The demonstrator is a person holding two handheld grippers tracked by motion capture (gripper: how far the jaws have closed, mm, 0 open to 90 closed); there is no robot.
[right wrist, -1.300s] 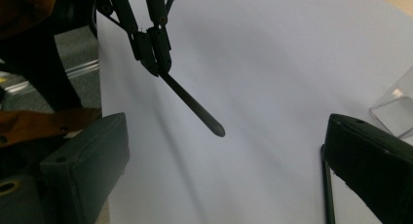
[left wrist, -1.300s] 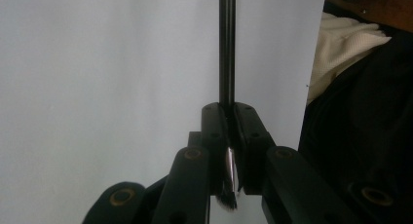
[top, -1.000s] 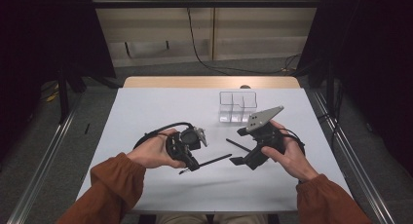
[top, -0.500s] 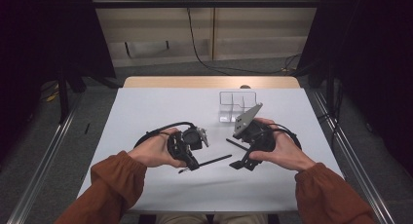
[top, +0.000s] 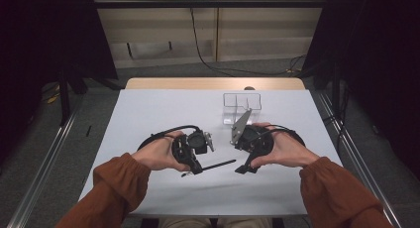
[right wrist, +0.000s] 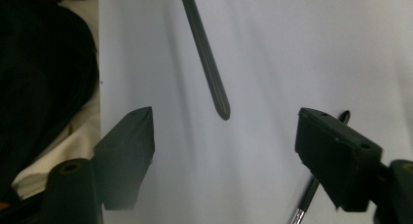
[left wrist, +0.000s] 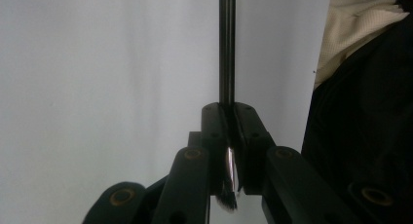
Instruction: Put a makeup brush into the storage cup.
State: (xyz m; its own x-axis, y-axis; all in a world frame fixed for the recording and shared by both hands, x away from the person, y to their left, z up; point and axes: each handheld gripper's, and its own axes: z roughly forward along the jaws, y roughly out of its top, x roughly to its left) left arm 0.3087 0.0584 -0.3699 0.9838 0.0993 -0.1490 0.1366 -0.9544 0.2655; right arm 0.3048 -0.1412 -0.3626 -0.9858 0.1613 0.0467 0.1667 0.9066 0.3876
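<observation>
Item: slim dark rod-shaped tool, possibly a pen or brush handle; exact kind cannot be told. Location: above the white counter, near centre, between the two hands. In the high view it runs level from the left gripper toward the right. In the left gripper view the shaft stands straight out from the jaws, with a shiny metal end low between them. In the right gripper view its rounded free end hangs above the counter, ahead of the jaws and between their lines, touching neither.

Left gripper: held in the person's left hand, jaws clenched on the tool's shaft near its metal end.

Right gripper: held in the person's right hand, jaws parted, having just been closing; the pads press on nothing. A grey three-cornered plate stands on its top.

A second thin stick with a metal ferrule lies on the counter beside the right-hand jaw in the right gripper view.

Clear plastic compartment box: on the counter at the far right, beyond the right gripper, well apart from the tool.

Person: rust-orange sleeves enter from the near edge.
</observation>
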